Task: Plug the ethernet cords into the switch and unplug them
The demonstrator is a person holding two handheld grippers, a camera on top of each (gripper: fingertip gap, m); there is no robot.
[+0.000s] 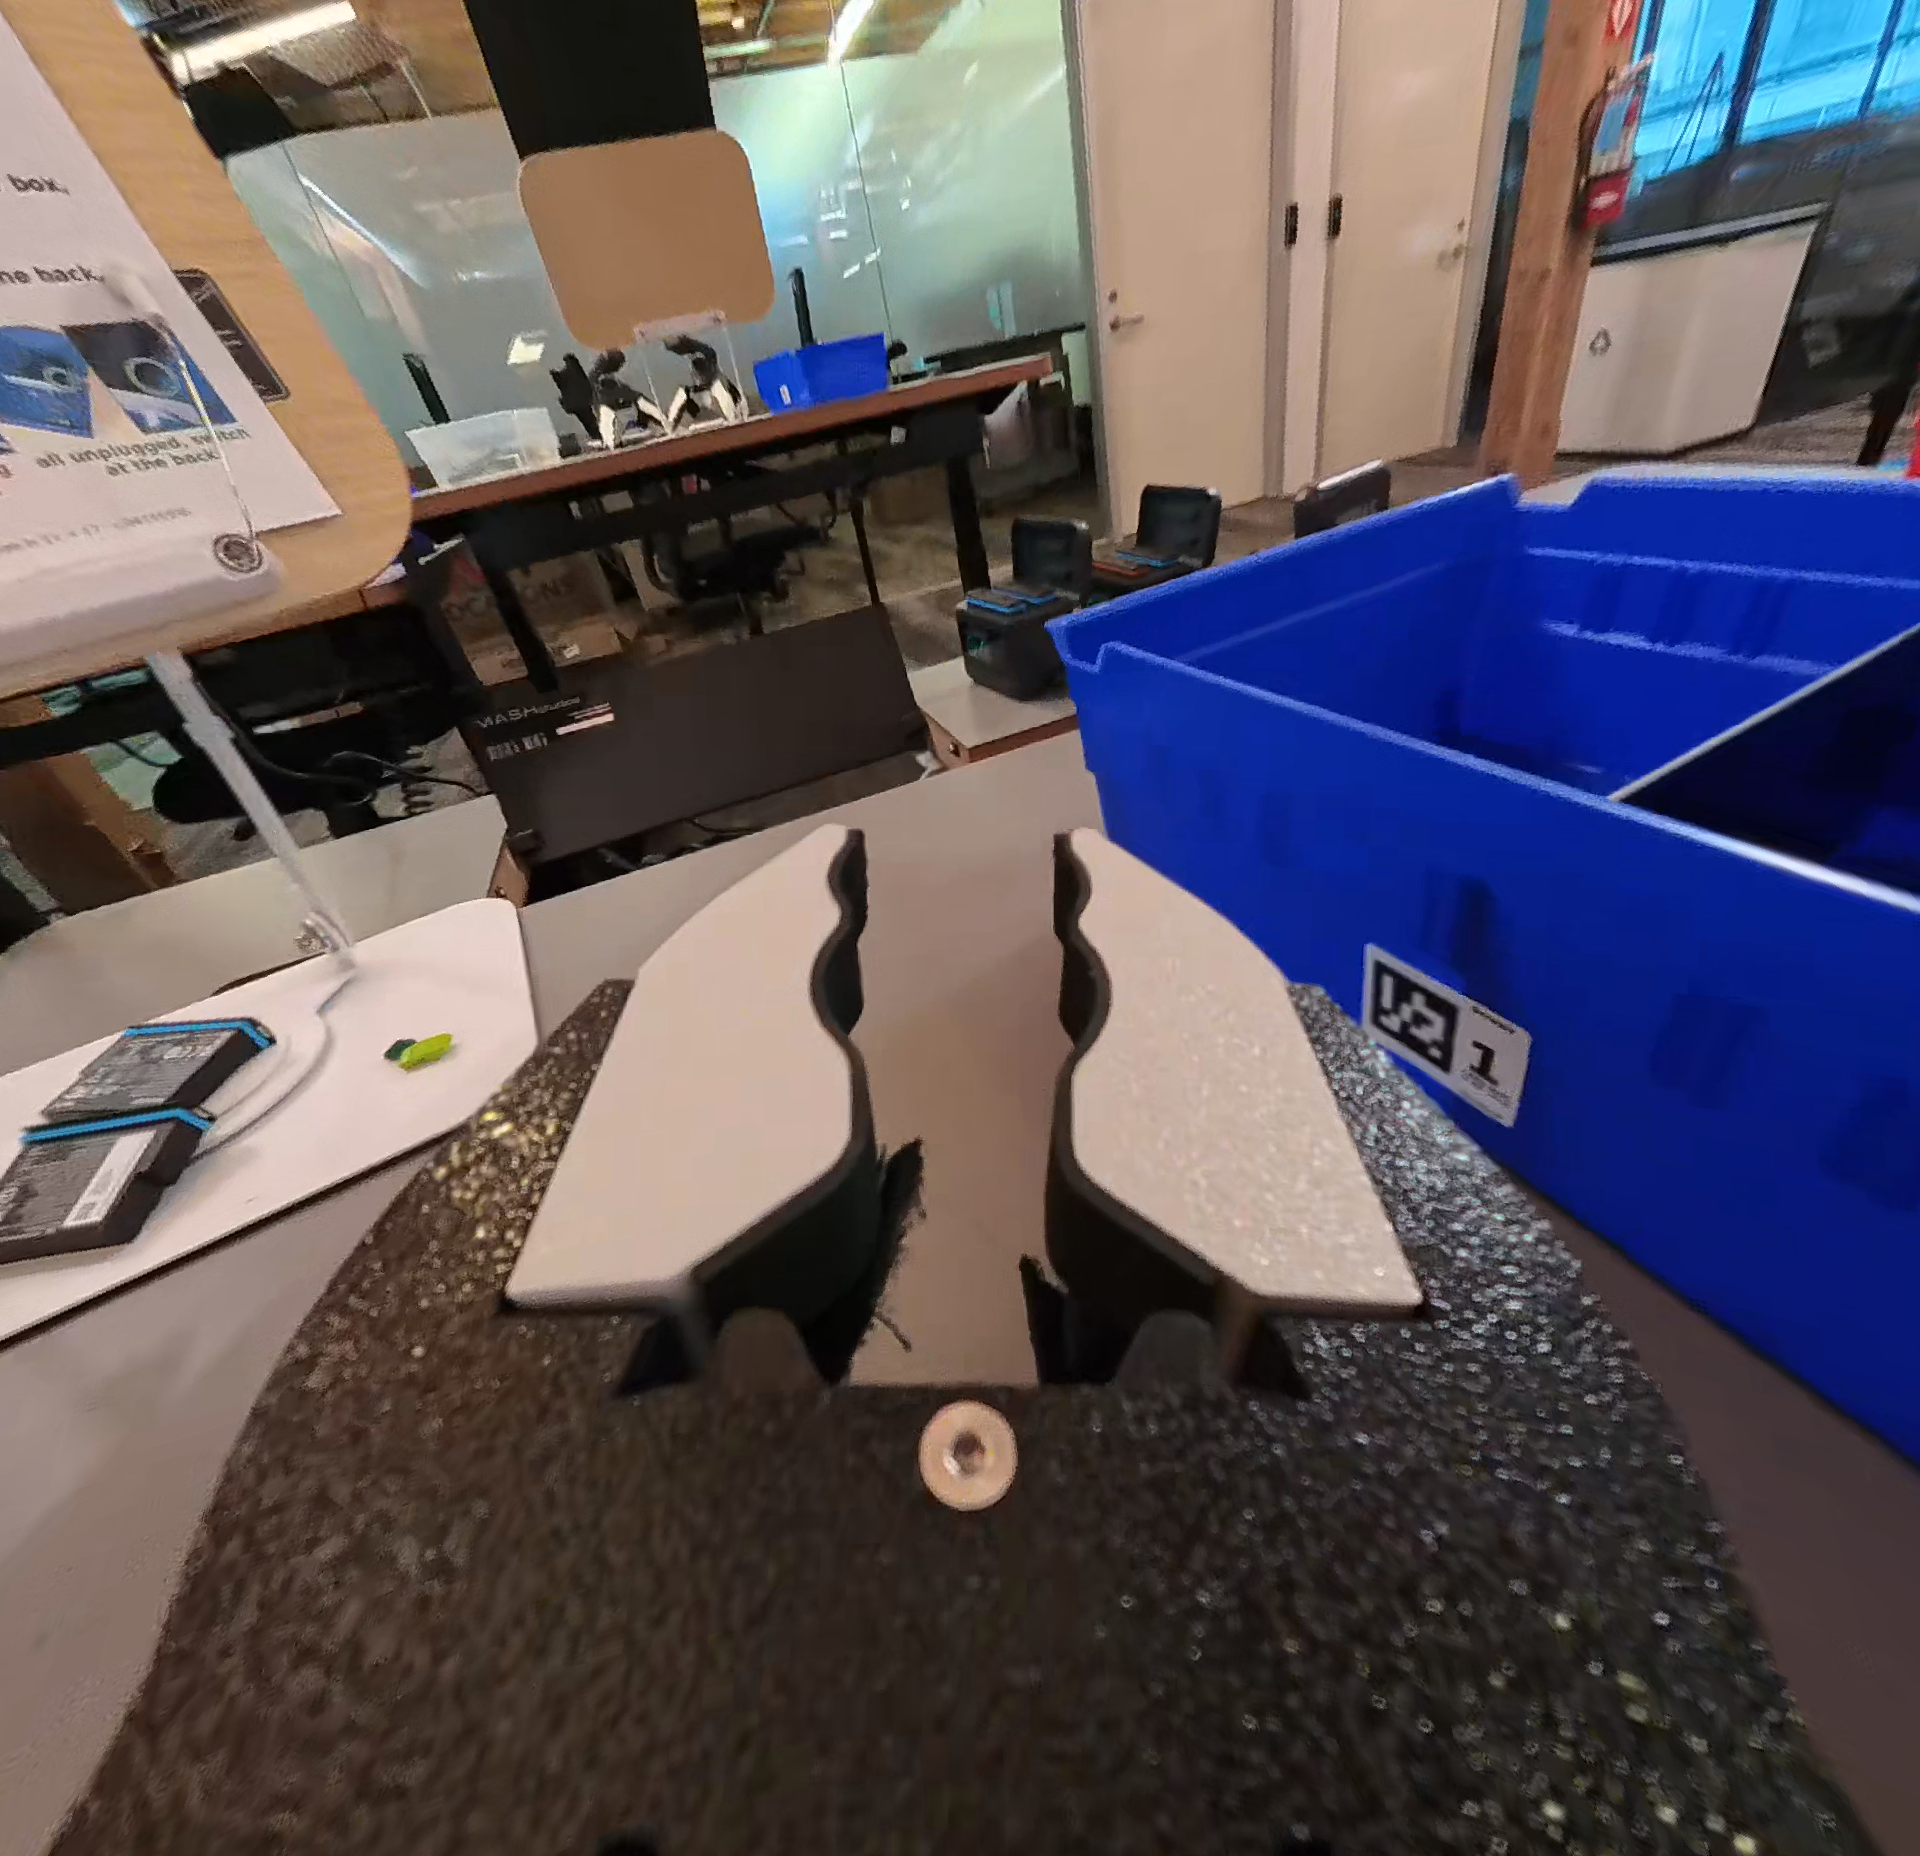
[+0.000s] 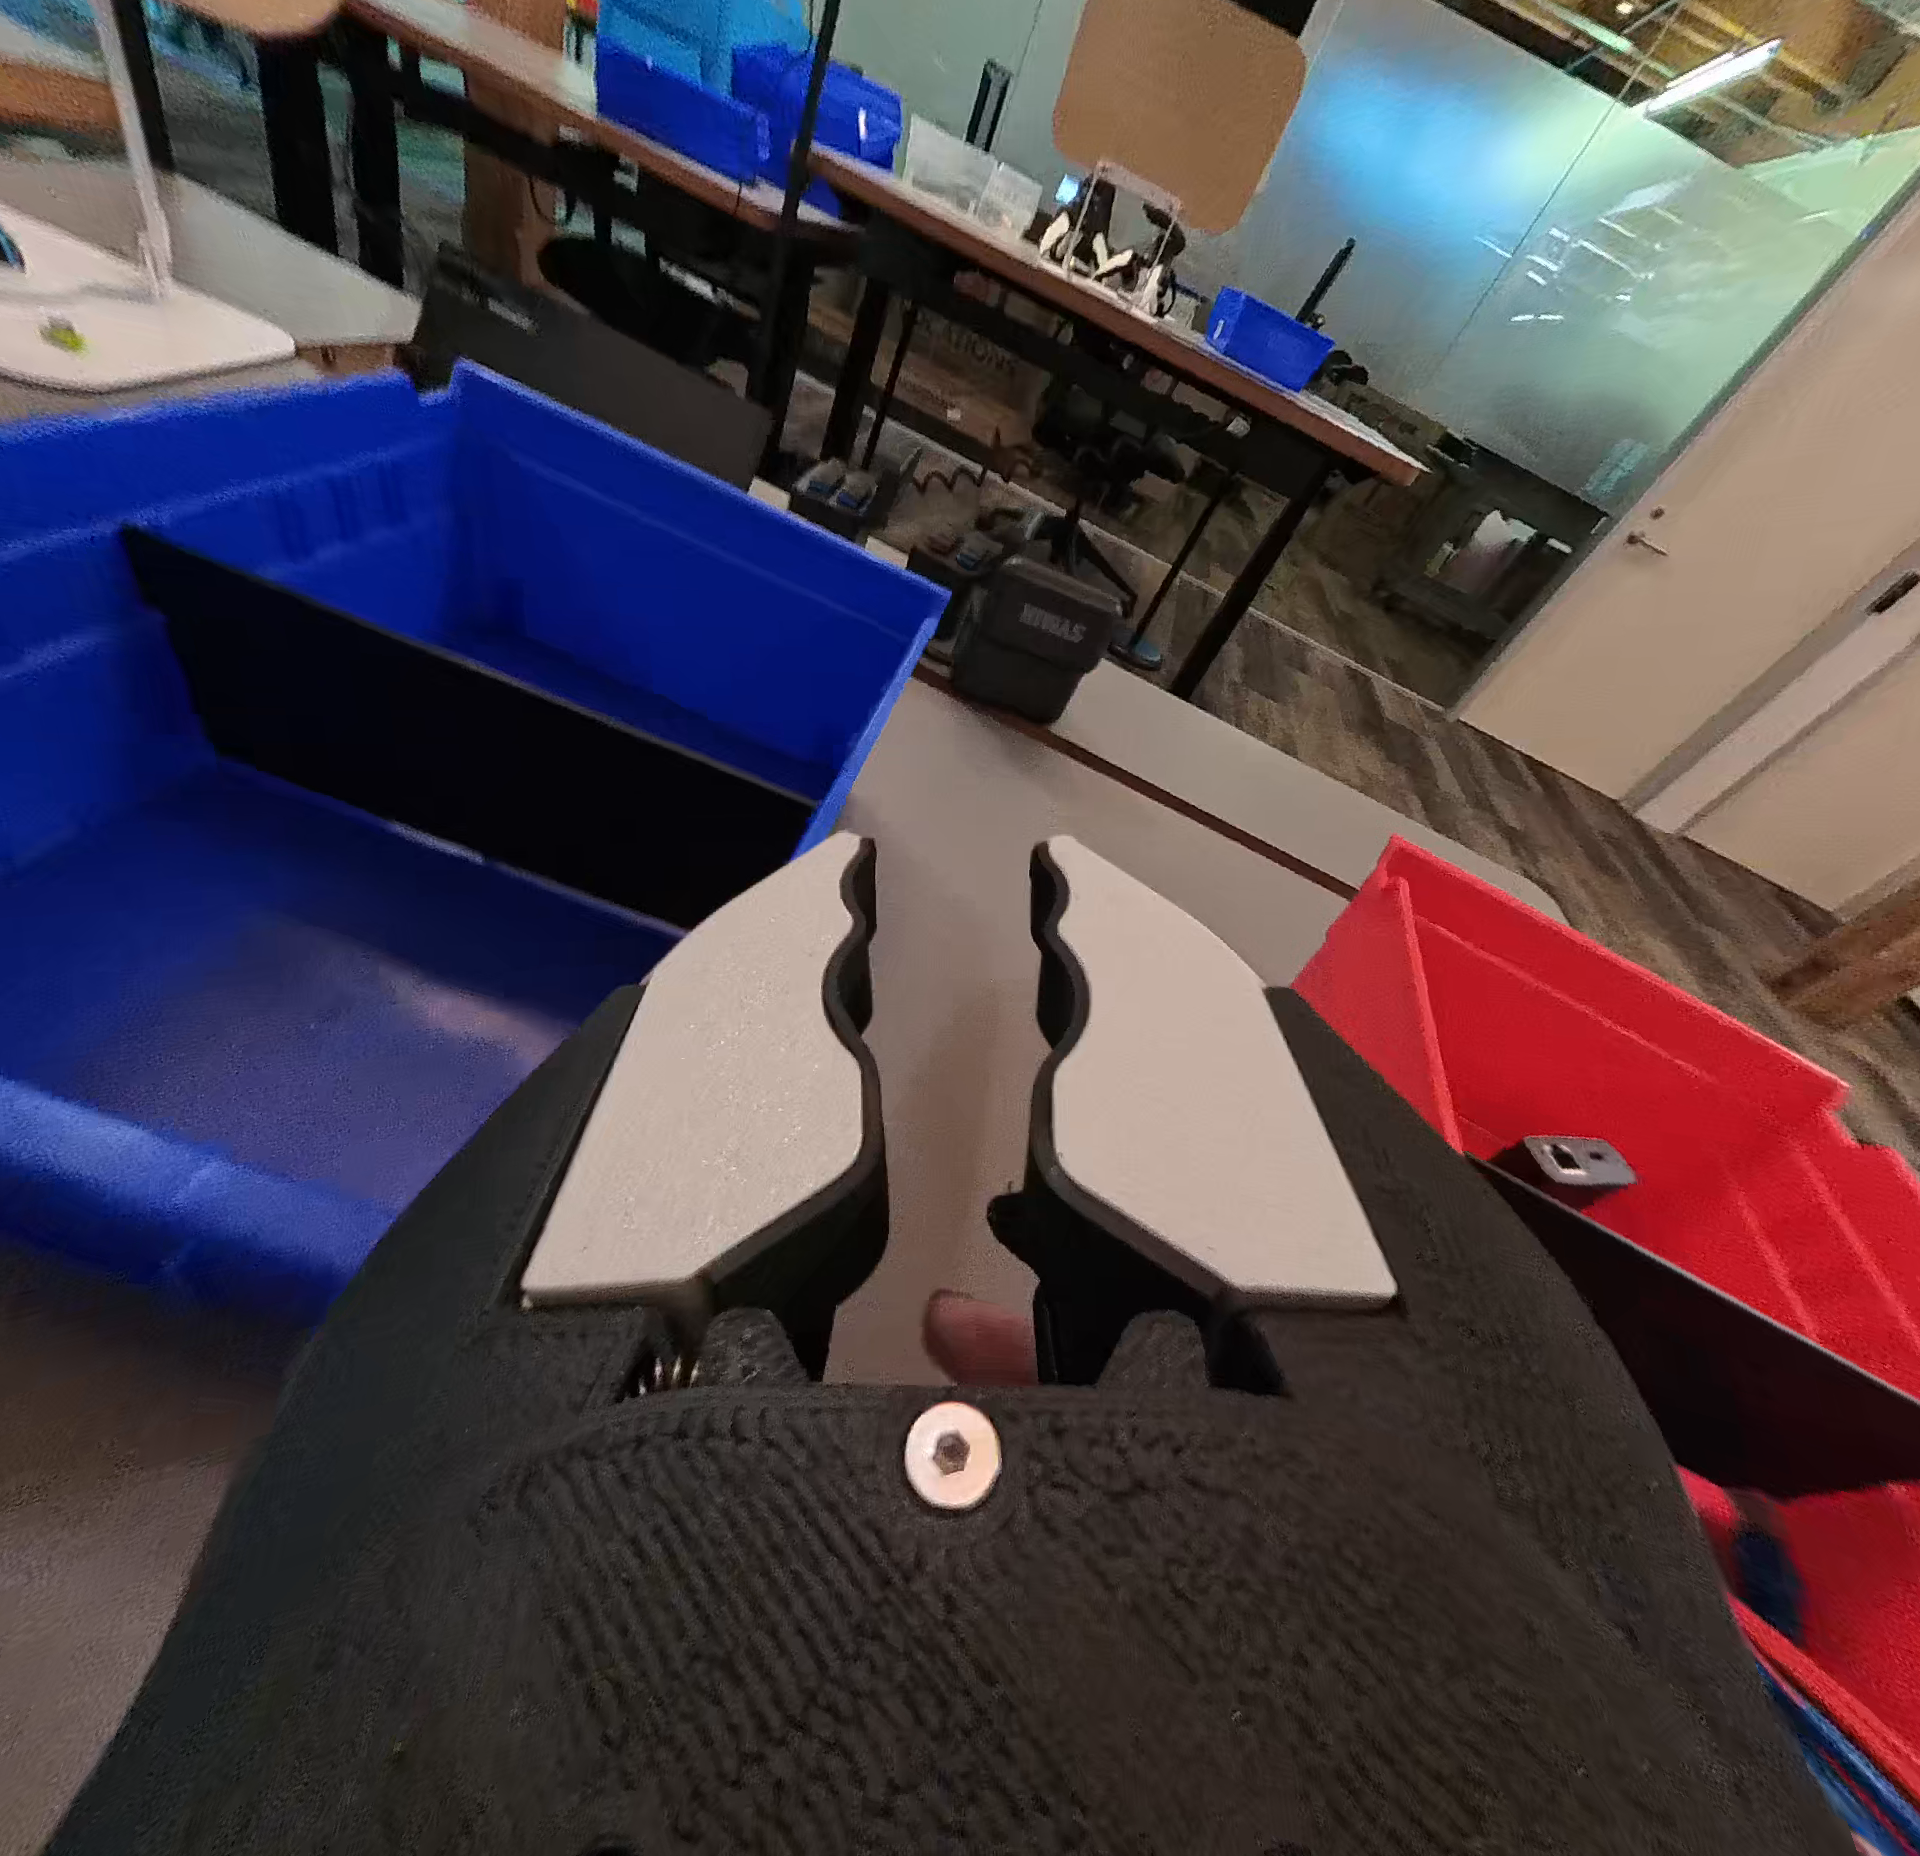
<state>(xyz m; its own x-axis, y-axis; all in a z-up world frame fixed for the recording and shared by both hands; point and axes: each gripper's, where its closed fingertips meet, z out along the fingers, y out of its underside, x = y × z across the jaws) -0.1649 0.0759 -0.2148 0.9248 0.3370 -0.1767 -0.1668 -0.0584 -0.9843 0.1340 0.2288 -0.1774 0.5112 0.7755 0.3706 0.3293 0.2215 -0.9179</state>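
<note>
Both tools (image 1: 961, 856) (image 2: 951, 856) spread, empty, over bare table (image 2: 1039, 819) beside blue bin (image 2: 883, 663) edge

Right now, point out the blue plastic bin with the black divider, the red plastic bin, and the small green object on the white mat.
Blue plastic bin (image 2: 665, 601): right wrist view, far inner wall.
Red plastic bin (image 2: 1621, 1058): right wrist view, inner wall.
Small green object (image 1: 421, 1050): left wrist view, its middle.
</note>
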